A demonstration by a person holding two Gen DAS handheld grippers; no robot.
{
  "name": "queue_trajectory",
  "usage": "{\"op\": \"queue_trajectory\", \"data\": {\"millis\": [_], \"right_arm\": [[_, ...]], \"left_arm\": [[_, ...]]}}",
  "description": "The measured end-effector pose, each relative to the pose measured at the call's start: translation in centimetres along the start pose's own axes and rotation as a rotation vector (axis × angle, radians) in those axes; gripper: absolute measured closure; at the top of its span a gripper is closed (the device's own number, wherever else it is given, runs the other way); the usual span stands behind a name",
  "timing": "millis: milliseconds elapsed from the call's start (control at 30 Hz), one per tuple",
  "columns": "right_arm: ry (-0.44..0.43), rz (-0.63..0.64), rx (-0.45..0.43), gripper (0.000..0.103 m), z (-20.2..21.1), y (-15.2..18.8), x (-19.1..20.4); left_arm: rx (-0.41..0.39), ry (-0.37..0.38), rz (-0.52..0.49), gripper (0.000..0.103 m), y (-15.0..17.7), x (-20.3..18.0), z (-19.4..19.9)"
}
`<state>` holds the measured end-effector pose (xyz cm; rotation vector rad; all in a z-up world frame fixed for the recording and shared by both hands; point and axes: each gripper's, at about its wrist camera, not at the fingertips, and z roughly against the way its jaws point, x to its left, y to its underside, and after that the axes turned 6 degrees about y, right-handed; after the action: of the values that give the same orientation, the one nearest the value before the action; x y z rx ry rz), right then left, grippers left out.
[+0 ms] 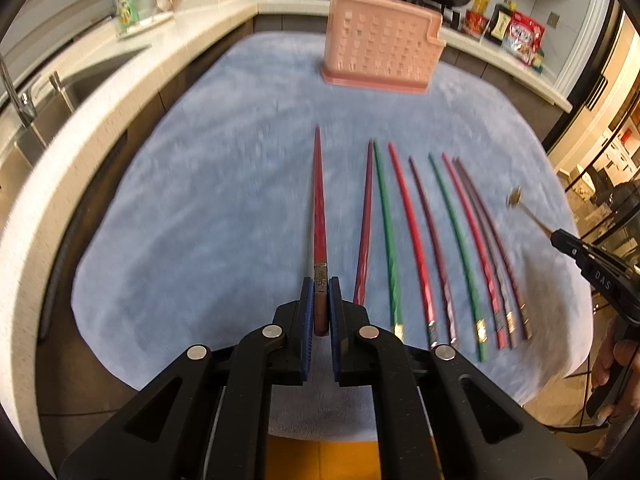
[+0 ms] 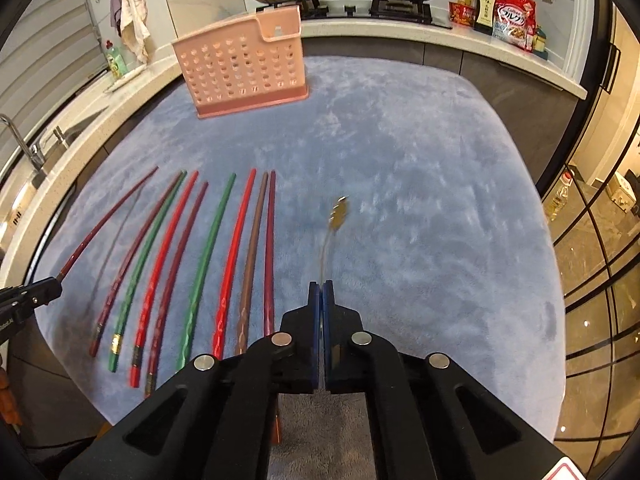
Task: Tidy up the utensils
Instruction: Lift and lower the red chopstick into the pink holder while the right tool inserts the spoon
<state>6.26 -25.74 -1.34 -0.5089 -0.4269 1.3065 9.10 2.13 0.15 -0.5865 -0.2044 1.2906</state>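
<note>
Tongs first: the left gripper point(image 1: 319, 308) is clamped on the butt end of a red chopstick point(image 1: 319, 200), tip pointing toward the pink holder point(image 1: 382, 54). The right gripper point(image 2: 321, 292) is pinched tight on the thin handle of a gold fork point(image 2: 338, 216) (could be a tiny spoon, it's blurry), its head also aimed roughly holder-ward. The other chopsticks point(image 2: 192, 264) lie in a row on the blue mat point(image 2: 420, 160), on the near side of the holder, between the two held pieces.

My guess is both pieces go into the holder next. I'd tip each one upright before lowering, since a grip that far back lets the tip swing, and come in from above the rim so nothing nudges the holder over.

Can't see the holder's inside or any dividers from here, and a few chopstick ends are hidden under the right gripper.
</note>
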Motion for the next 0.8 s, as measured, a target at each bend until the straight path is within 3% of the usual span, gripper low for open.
{"op": "queue_trajectory", "data": {"millis": [433,800], "right_arm": [[-0.020,0.006,-0.081,0.102,2.5,-3.9,0.0],[-0.136,0.011,-0.104,0.102,3.5,-9.2,0.5]], "left_arm": [[-0.153,-0.011,-0.014,0.096,-7.1,-0.7,4.6],[-0.284,-0.071,-0.057,0.096,-14.6,-1.5,6.2]]}}
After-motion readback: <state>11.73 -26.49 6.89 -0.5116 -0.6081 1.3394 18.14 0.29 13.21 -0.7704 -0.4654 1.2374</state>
